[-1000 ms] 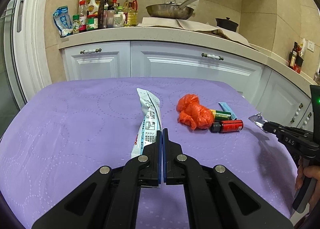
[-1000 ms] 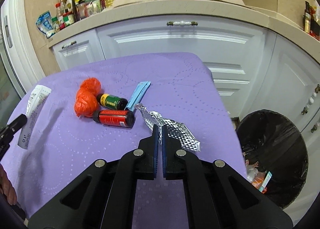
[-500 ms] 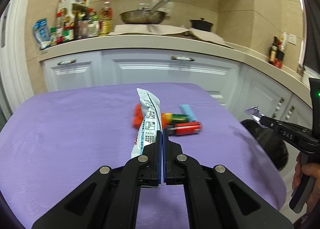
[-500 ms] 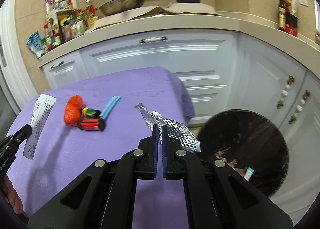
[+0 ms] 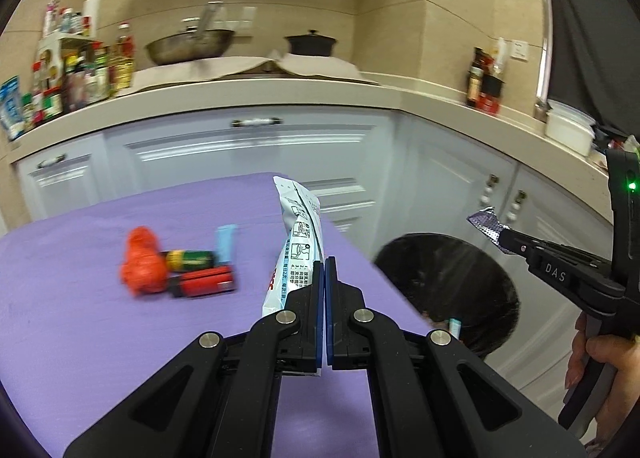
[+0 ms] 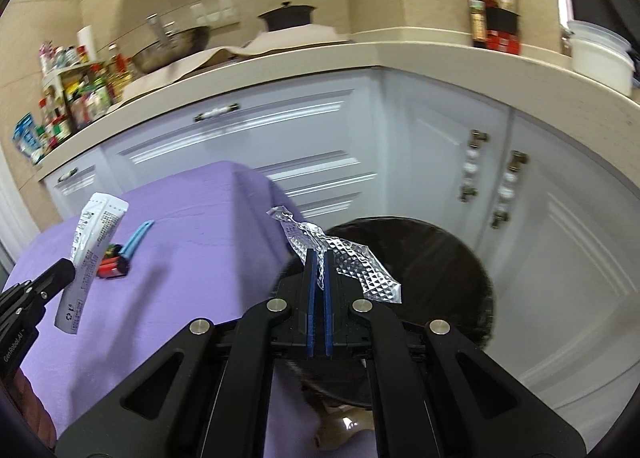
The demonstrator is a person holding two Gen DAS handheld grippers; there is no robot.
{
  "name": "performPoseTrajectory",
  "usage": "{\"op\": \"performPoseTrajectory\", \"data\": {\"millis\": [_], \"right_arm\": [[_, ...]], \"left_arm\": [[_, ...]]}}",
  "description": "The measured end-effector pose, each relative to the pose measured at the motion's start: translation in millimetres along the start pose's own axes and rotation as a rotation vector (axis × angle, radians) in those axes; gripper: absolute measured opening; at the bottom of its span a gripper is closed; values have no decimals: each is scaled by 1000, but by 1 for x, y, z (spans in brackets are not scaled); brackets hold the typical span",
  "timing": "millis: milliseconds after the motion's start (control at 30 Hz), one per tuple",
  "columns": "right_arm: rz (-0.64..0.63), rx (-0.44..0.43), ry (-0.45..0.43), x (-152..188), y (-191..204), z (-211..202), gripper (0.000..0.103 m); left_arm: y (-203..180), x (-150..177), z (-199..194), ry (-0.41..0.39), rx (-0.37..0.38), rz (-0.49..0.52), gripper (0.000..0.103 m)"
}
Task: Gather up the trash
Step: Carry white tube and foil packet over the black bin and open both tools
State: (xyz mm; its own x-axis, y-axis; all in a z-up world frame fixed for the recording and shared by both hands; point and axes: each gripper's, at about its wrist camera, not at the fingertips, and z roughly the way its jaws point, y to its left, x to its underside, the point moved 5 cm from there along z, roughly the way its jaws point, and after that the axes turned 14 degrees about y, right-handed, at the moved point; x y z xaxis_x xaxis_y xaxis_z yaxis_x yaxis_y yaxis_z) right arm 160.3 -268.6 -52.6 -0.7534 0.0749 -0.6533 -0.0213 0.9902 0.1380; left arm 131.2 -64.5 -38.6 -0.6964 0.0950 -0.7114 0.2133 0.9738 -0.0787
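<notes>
Both hands have swung away from the middle of the purple tablecloth toward the bin within the last second. A second ago the right gripper hung over the cloth with the bin off at the lower right of its view; now the black bin fills the centre of that view, directly beyond the fingertips. The left gripper has followed, so the bin has come into the right half of its frame, past the table edge.

Both grippers stay clenched on their loads. The right one pinches a crumpled strip of foil wrapper, silvery, embossed in small diamond facets, twisted and stiff enough to stick out on both sides of the blue pads. The left one grips a white pouch, flat, glossy, printed with blue text and small diagrams, standing upright from the fingers with its torn top uppermost.

My reading is that the carry is nearly over and the drop comes next, foil first, since it already hangs over the bin liner while the pouch is still above the cloth's edge.

Left on the table, in the left half of the left view, sit a bunched orange plastic bag, a small green-labelled bottle, a red cylindrical bottle and a thin light-blue wrapper, all huddled close, somewhat blurred.
</notes>
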Motion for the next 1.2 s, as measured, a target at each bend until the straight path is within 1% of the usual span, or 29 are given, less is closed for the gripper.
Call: {"op": "performPoseTrajectory", "data": {"millis": [167, 333, 567, 800, 833, 867, 900, 933, 967, 1067, 1200], "right_arm": [[40, 23, -9, 2, -32, -1, 3], [68, 46, -22, 3, -57, -1, 3], [91, 60, -32, 3, -79, 6, 3], [97, 75, -31, 1, -89, 21, 3], [99, 79, -30, 1, -90, 25, 5], [105, 83, -29, 1, -93, 30, 9], [110, 87, -24, 2, -95, 34, 22], [118, 94, -21, 3, -97, 37, 30], [128, 101, -20, 4, -99, 40, 30], [145, 102, -9, 8, -103, 44, 30], [138, 103, -11, 8, -99, 42, 30]], "left_arm": [[-37, -9, 16, 3, 24, 46, 1], [-67, -15, 34, 11, 28, 70, 1], [-98, -23, 59, 27, 21, 101, 1], [-121, -31, 87, 60, 10, 123, 2], [-123, -31, 90, 64, 1, 128, 5], [-125, -31, 96, 76, -15, 128, 18], [-125, -30, 99, 84, -18, 125, 26], [-124, -29, 102, 91, -19, 115, 38], [-122, -29, 104, 97, -19, 106, 40], [-118, -28, 103, 103, -21, 95, 42], [-112, -28, 97, 89, -35, 87, 44]]}}
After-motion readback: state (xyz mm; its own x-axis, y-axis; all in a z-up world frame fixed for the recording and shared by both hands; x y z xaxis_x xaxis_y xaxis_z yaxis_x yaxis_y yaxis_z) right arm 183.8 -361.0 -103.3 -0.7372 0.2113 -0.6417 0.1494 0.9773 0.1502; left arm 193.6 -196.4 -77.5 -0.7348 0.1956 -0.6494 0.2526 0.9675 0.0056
